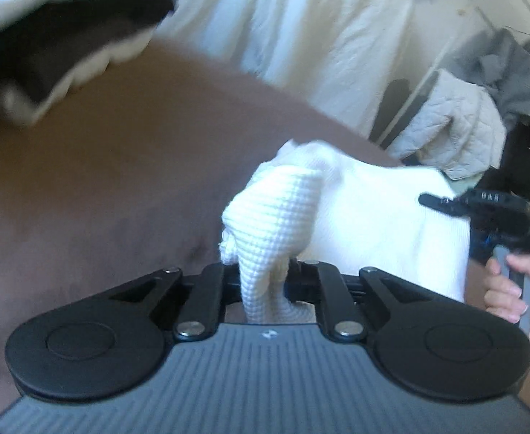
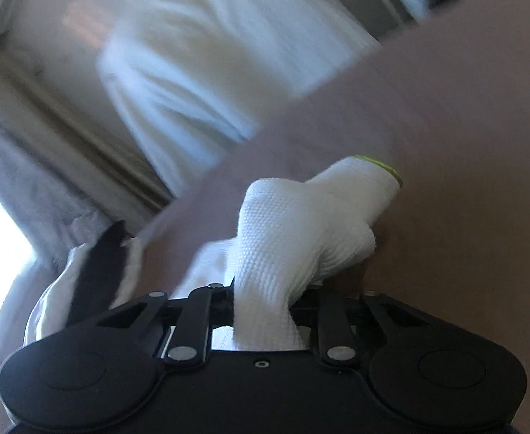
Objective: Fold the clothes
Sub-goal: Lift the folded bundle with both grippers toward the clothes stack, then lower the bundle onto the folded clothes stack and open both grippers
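White waffle-knit cloth (image 1: 276,217), thick and soft with a fine grid of raised squares, bunches into a rumpled peak over the brown, smooth, matte bed surface (image 1: 102,188). One gathered fold of it runs down between the fingers of the left gripper (image 1: 265,271), which are closed tight on the fabric; the black linkage bars and round pivot discs sit in front of a grey ribbed body. Past the peak the cloth spreads out as a flatter, paler sheet toward the right gripper (image 1: 445,202), seen from the side as a black tool whose grey handle is wrapped by a bare hand (image 1: 514,289).

In the right wrist view the same knit shows a tighter, ribbed weave, and a rounded end of it carries a thin yellow-green trimmed edge (image 2: 384,166). A thick fold passes between the right gripper's fingers, which are clamped on the cloth. The slim black fingers of the other gripper (image 2: 98,267) lie at the left, pinching a white edge.

Behind the bed hangs a cream crinkled curtain (image 1: 301,36). A pale grey quilted garment (image 1: 456,133) is draped over a rail at right. A blurred stack of white and dark-brown fabric (image 1: 66,36) lies on the bed at upper left.
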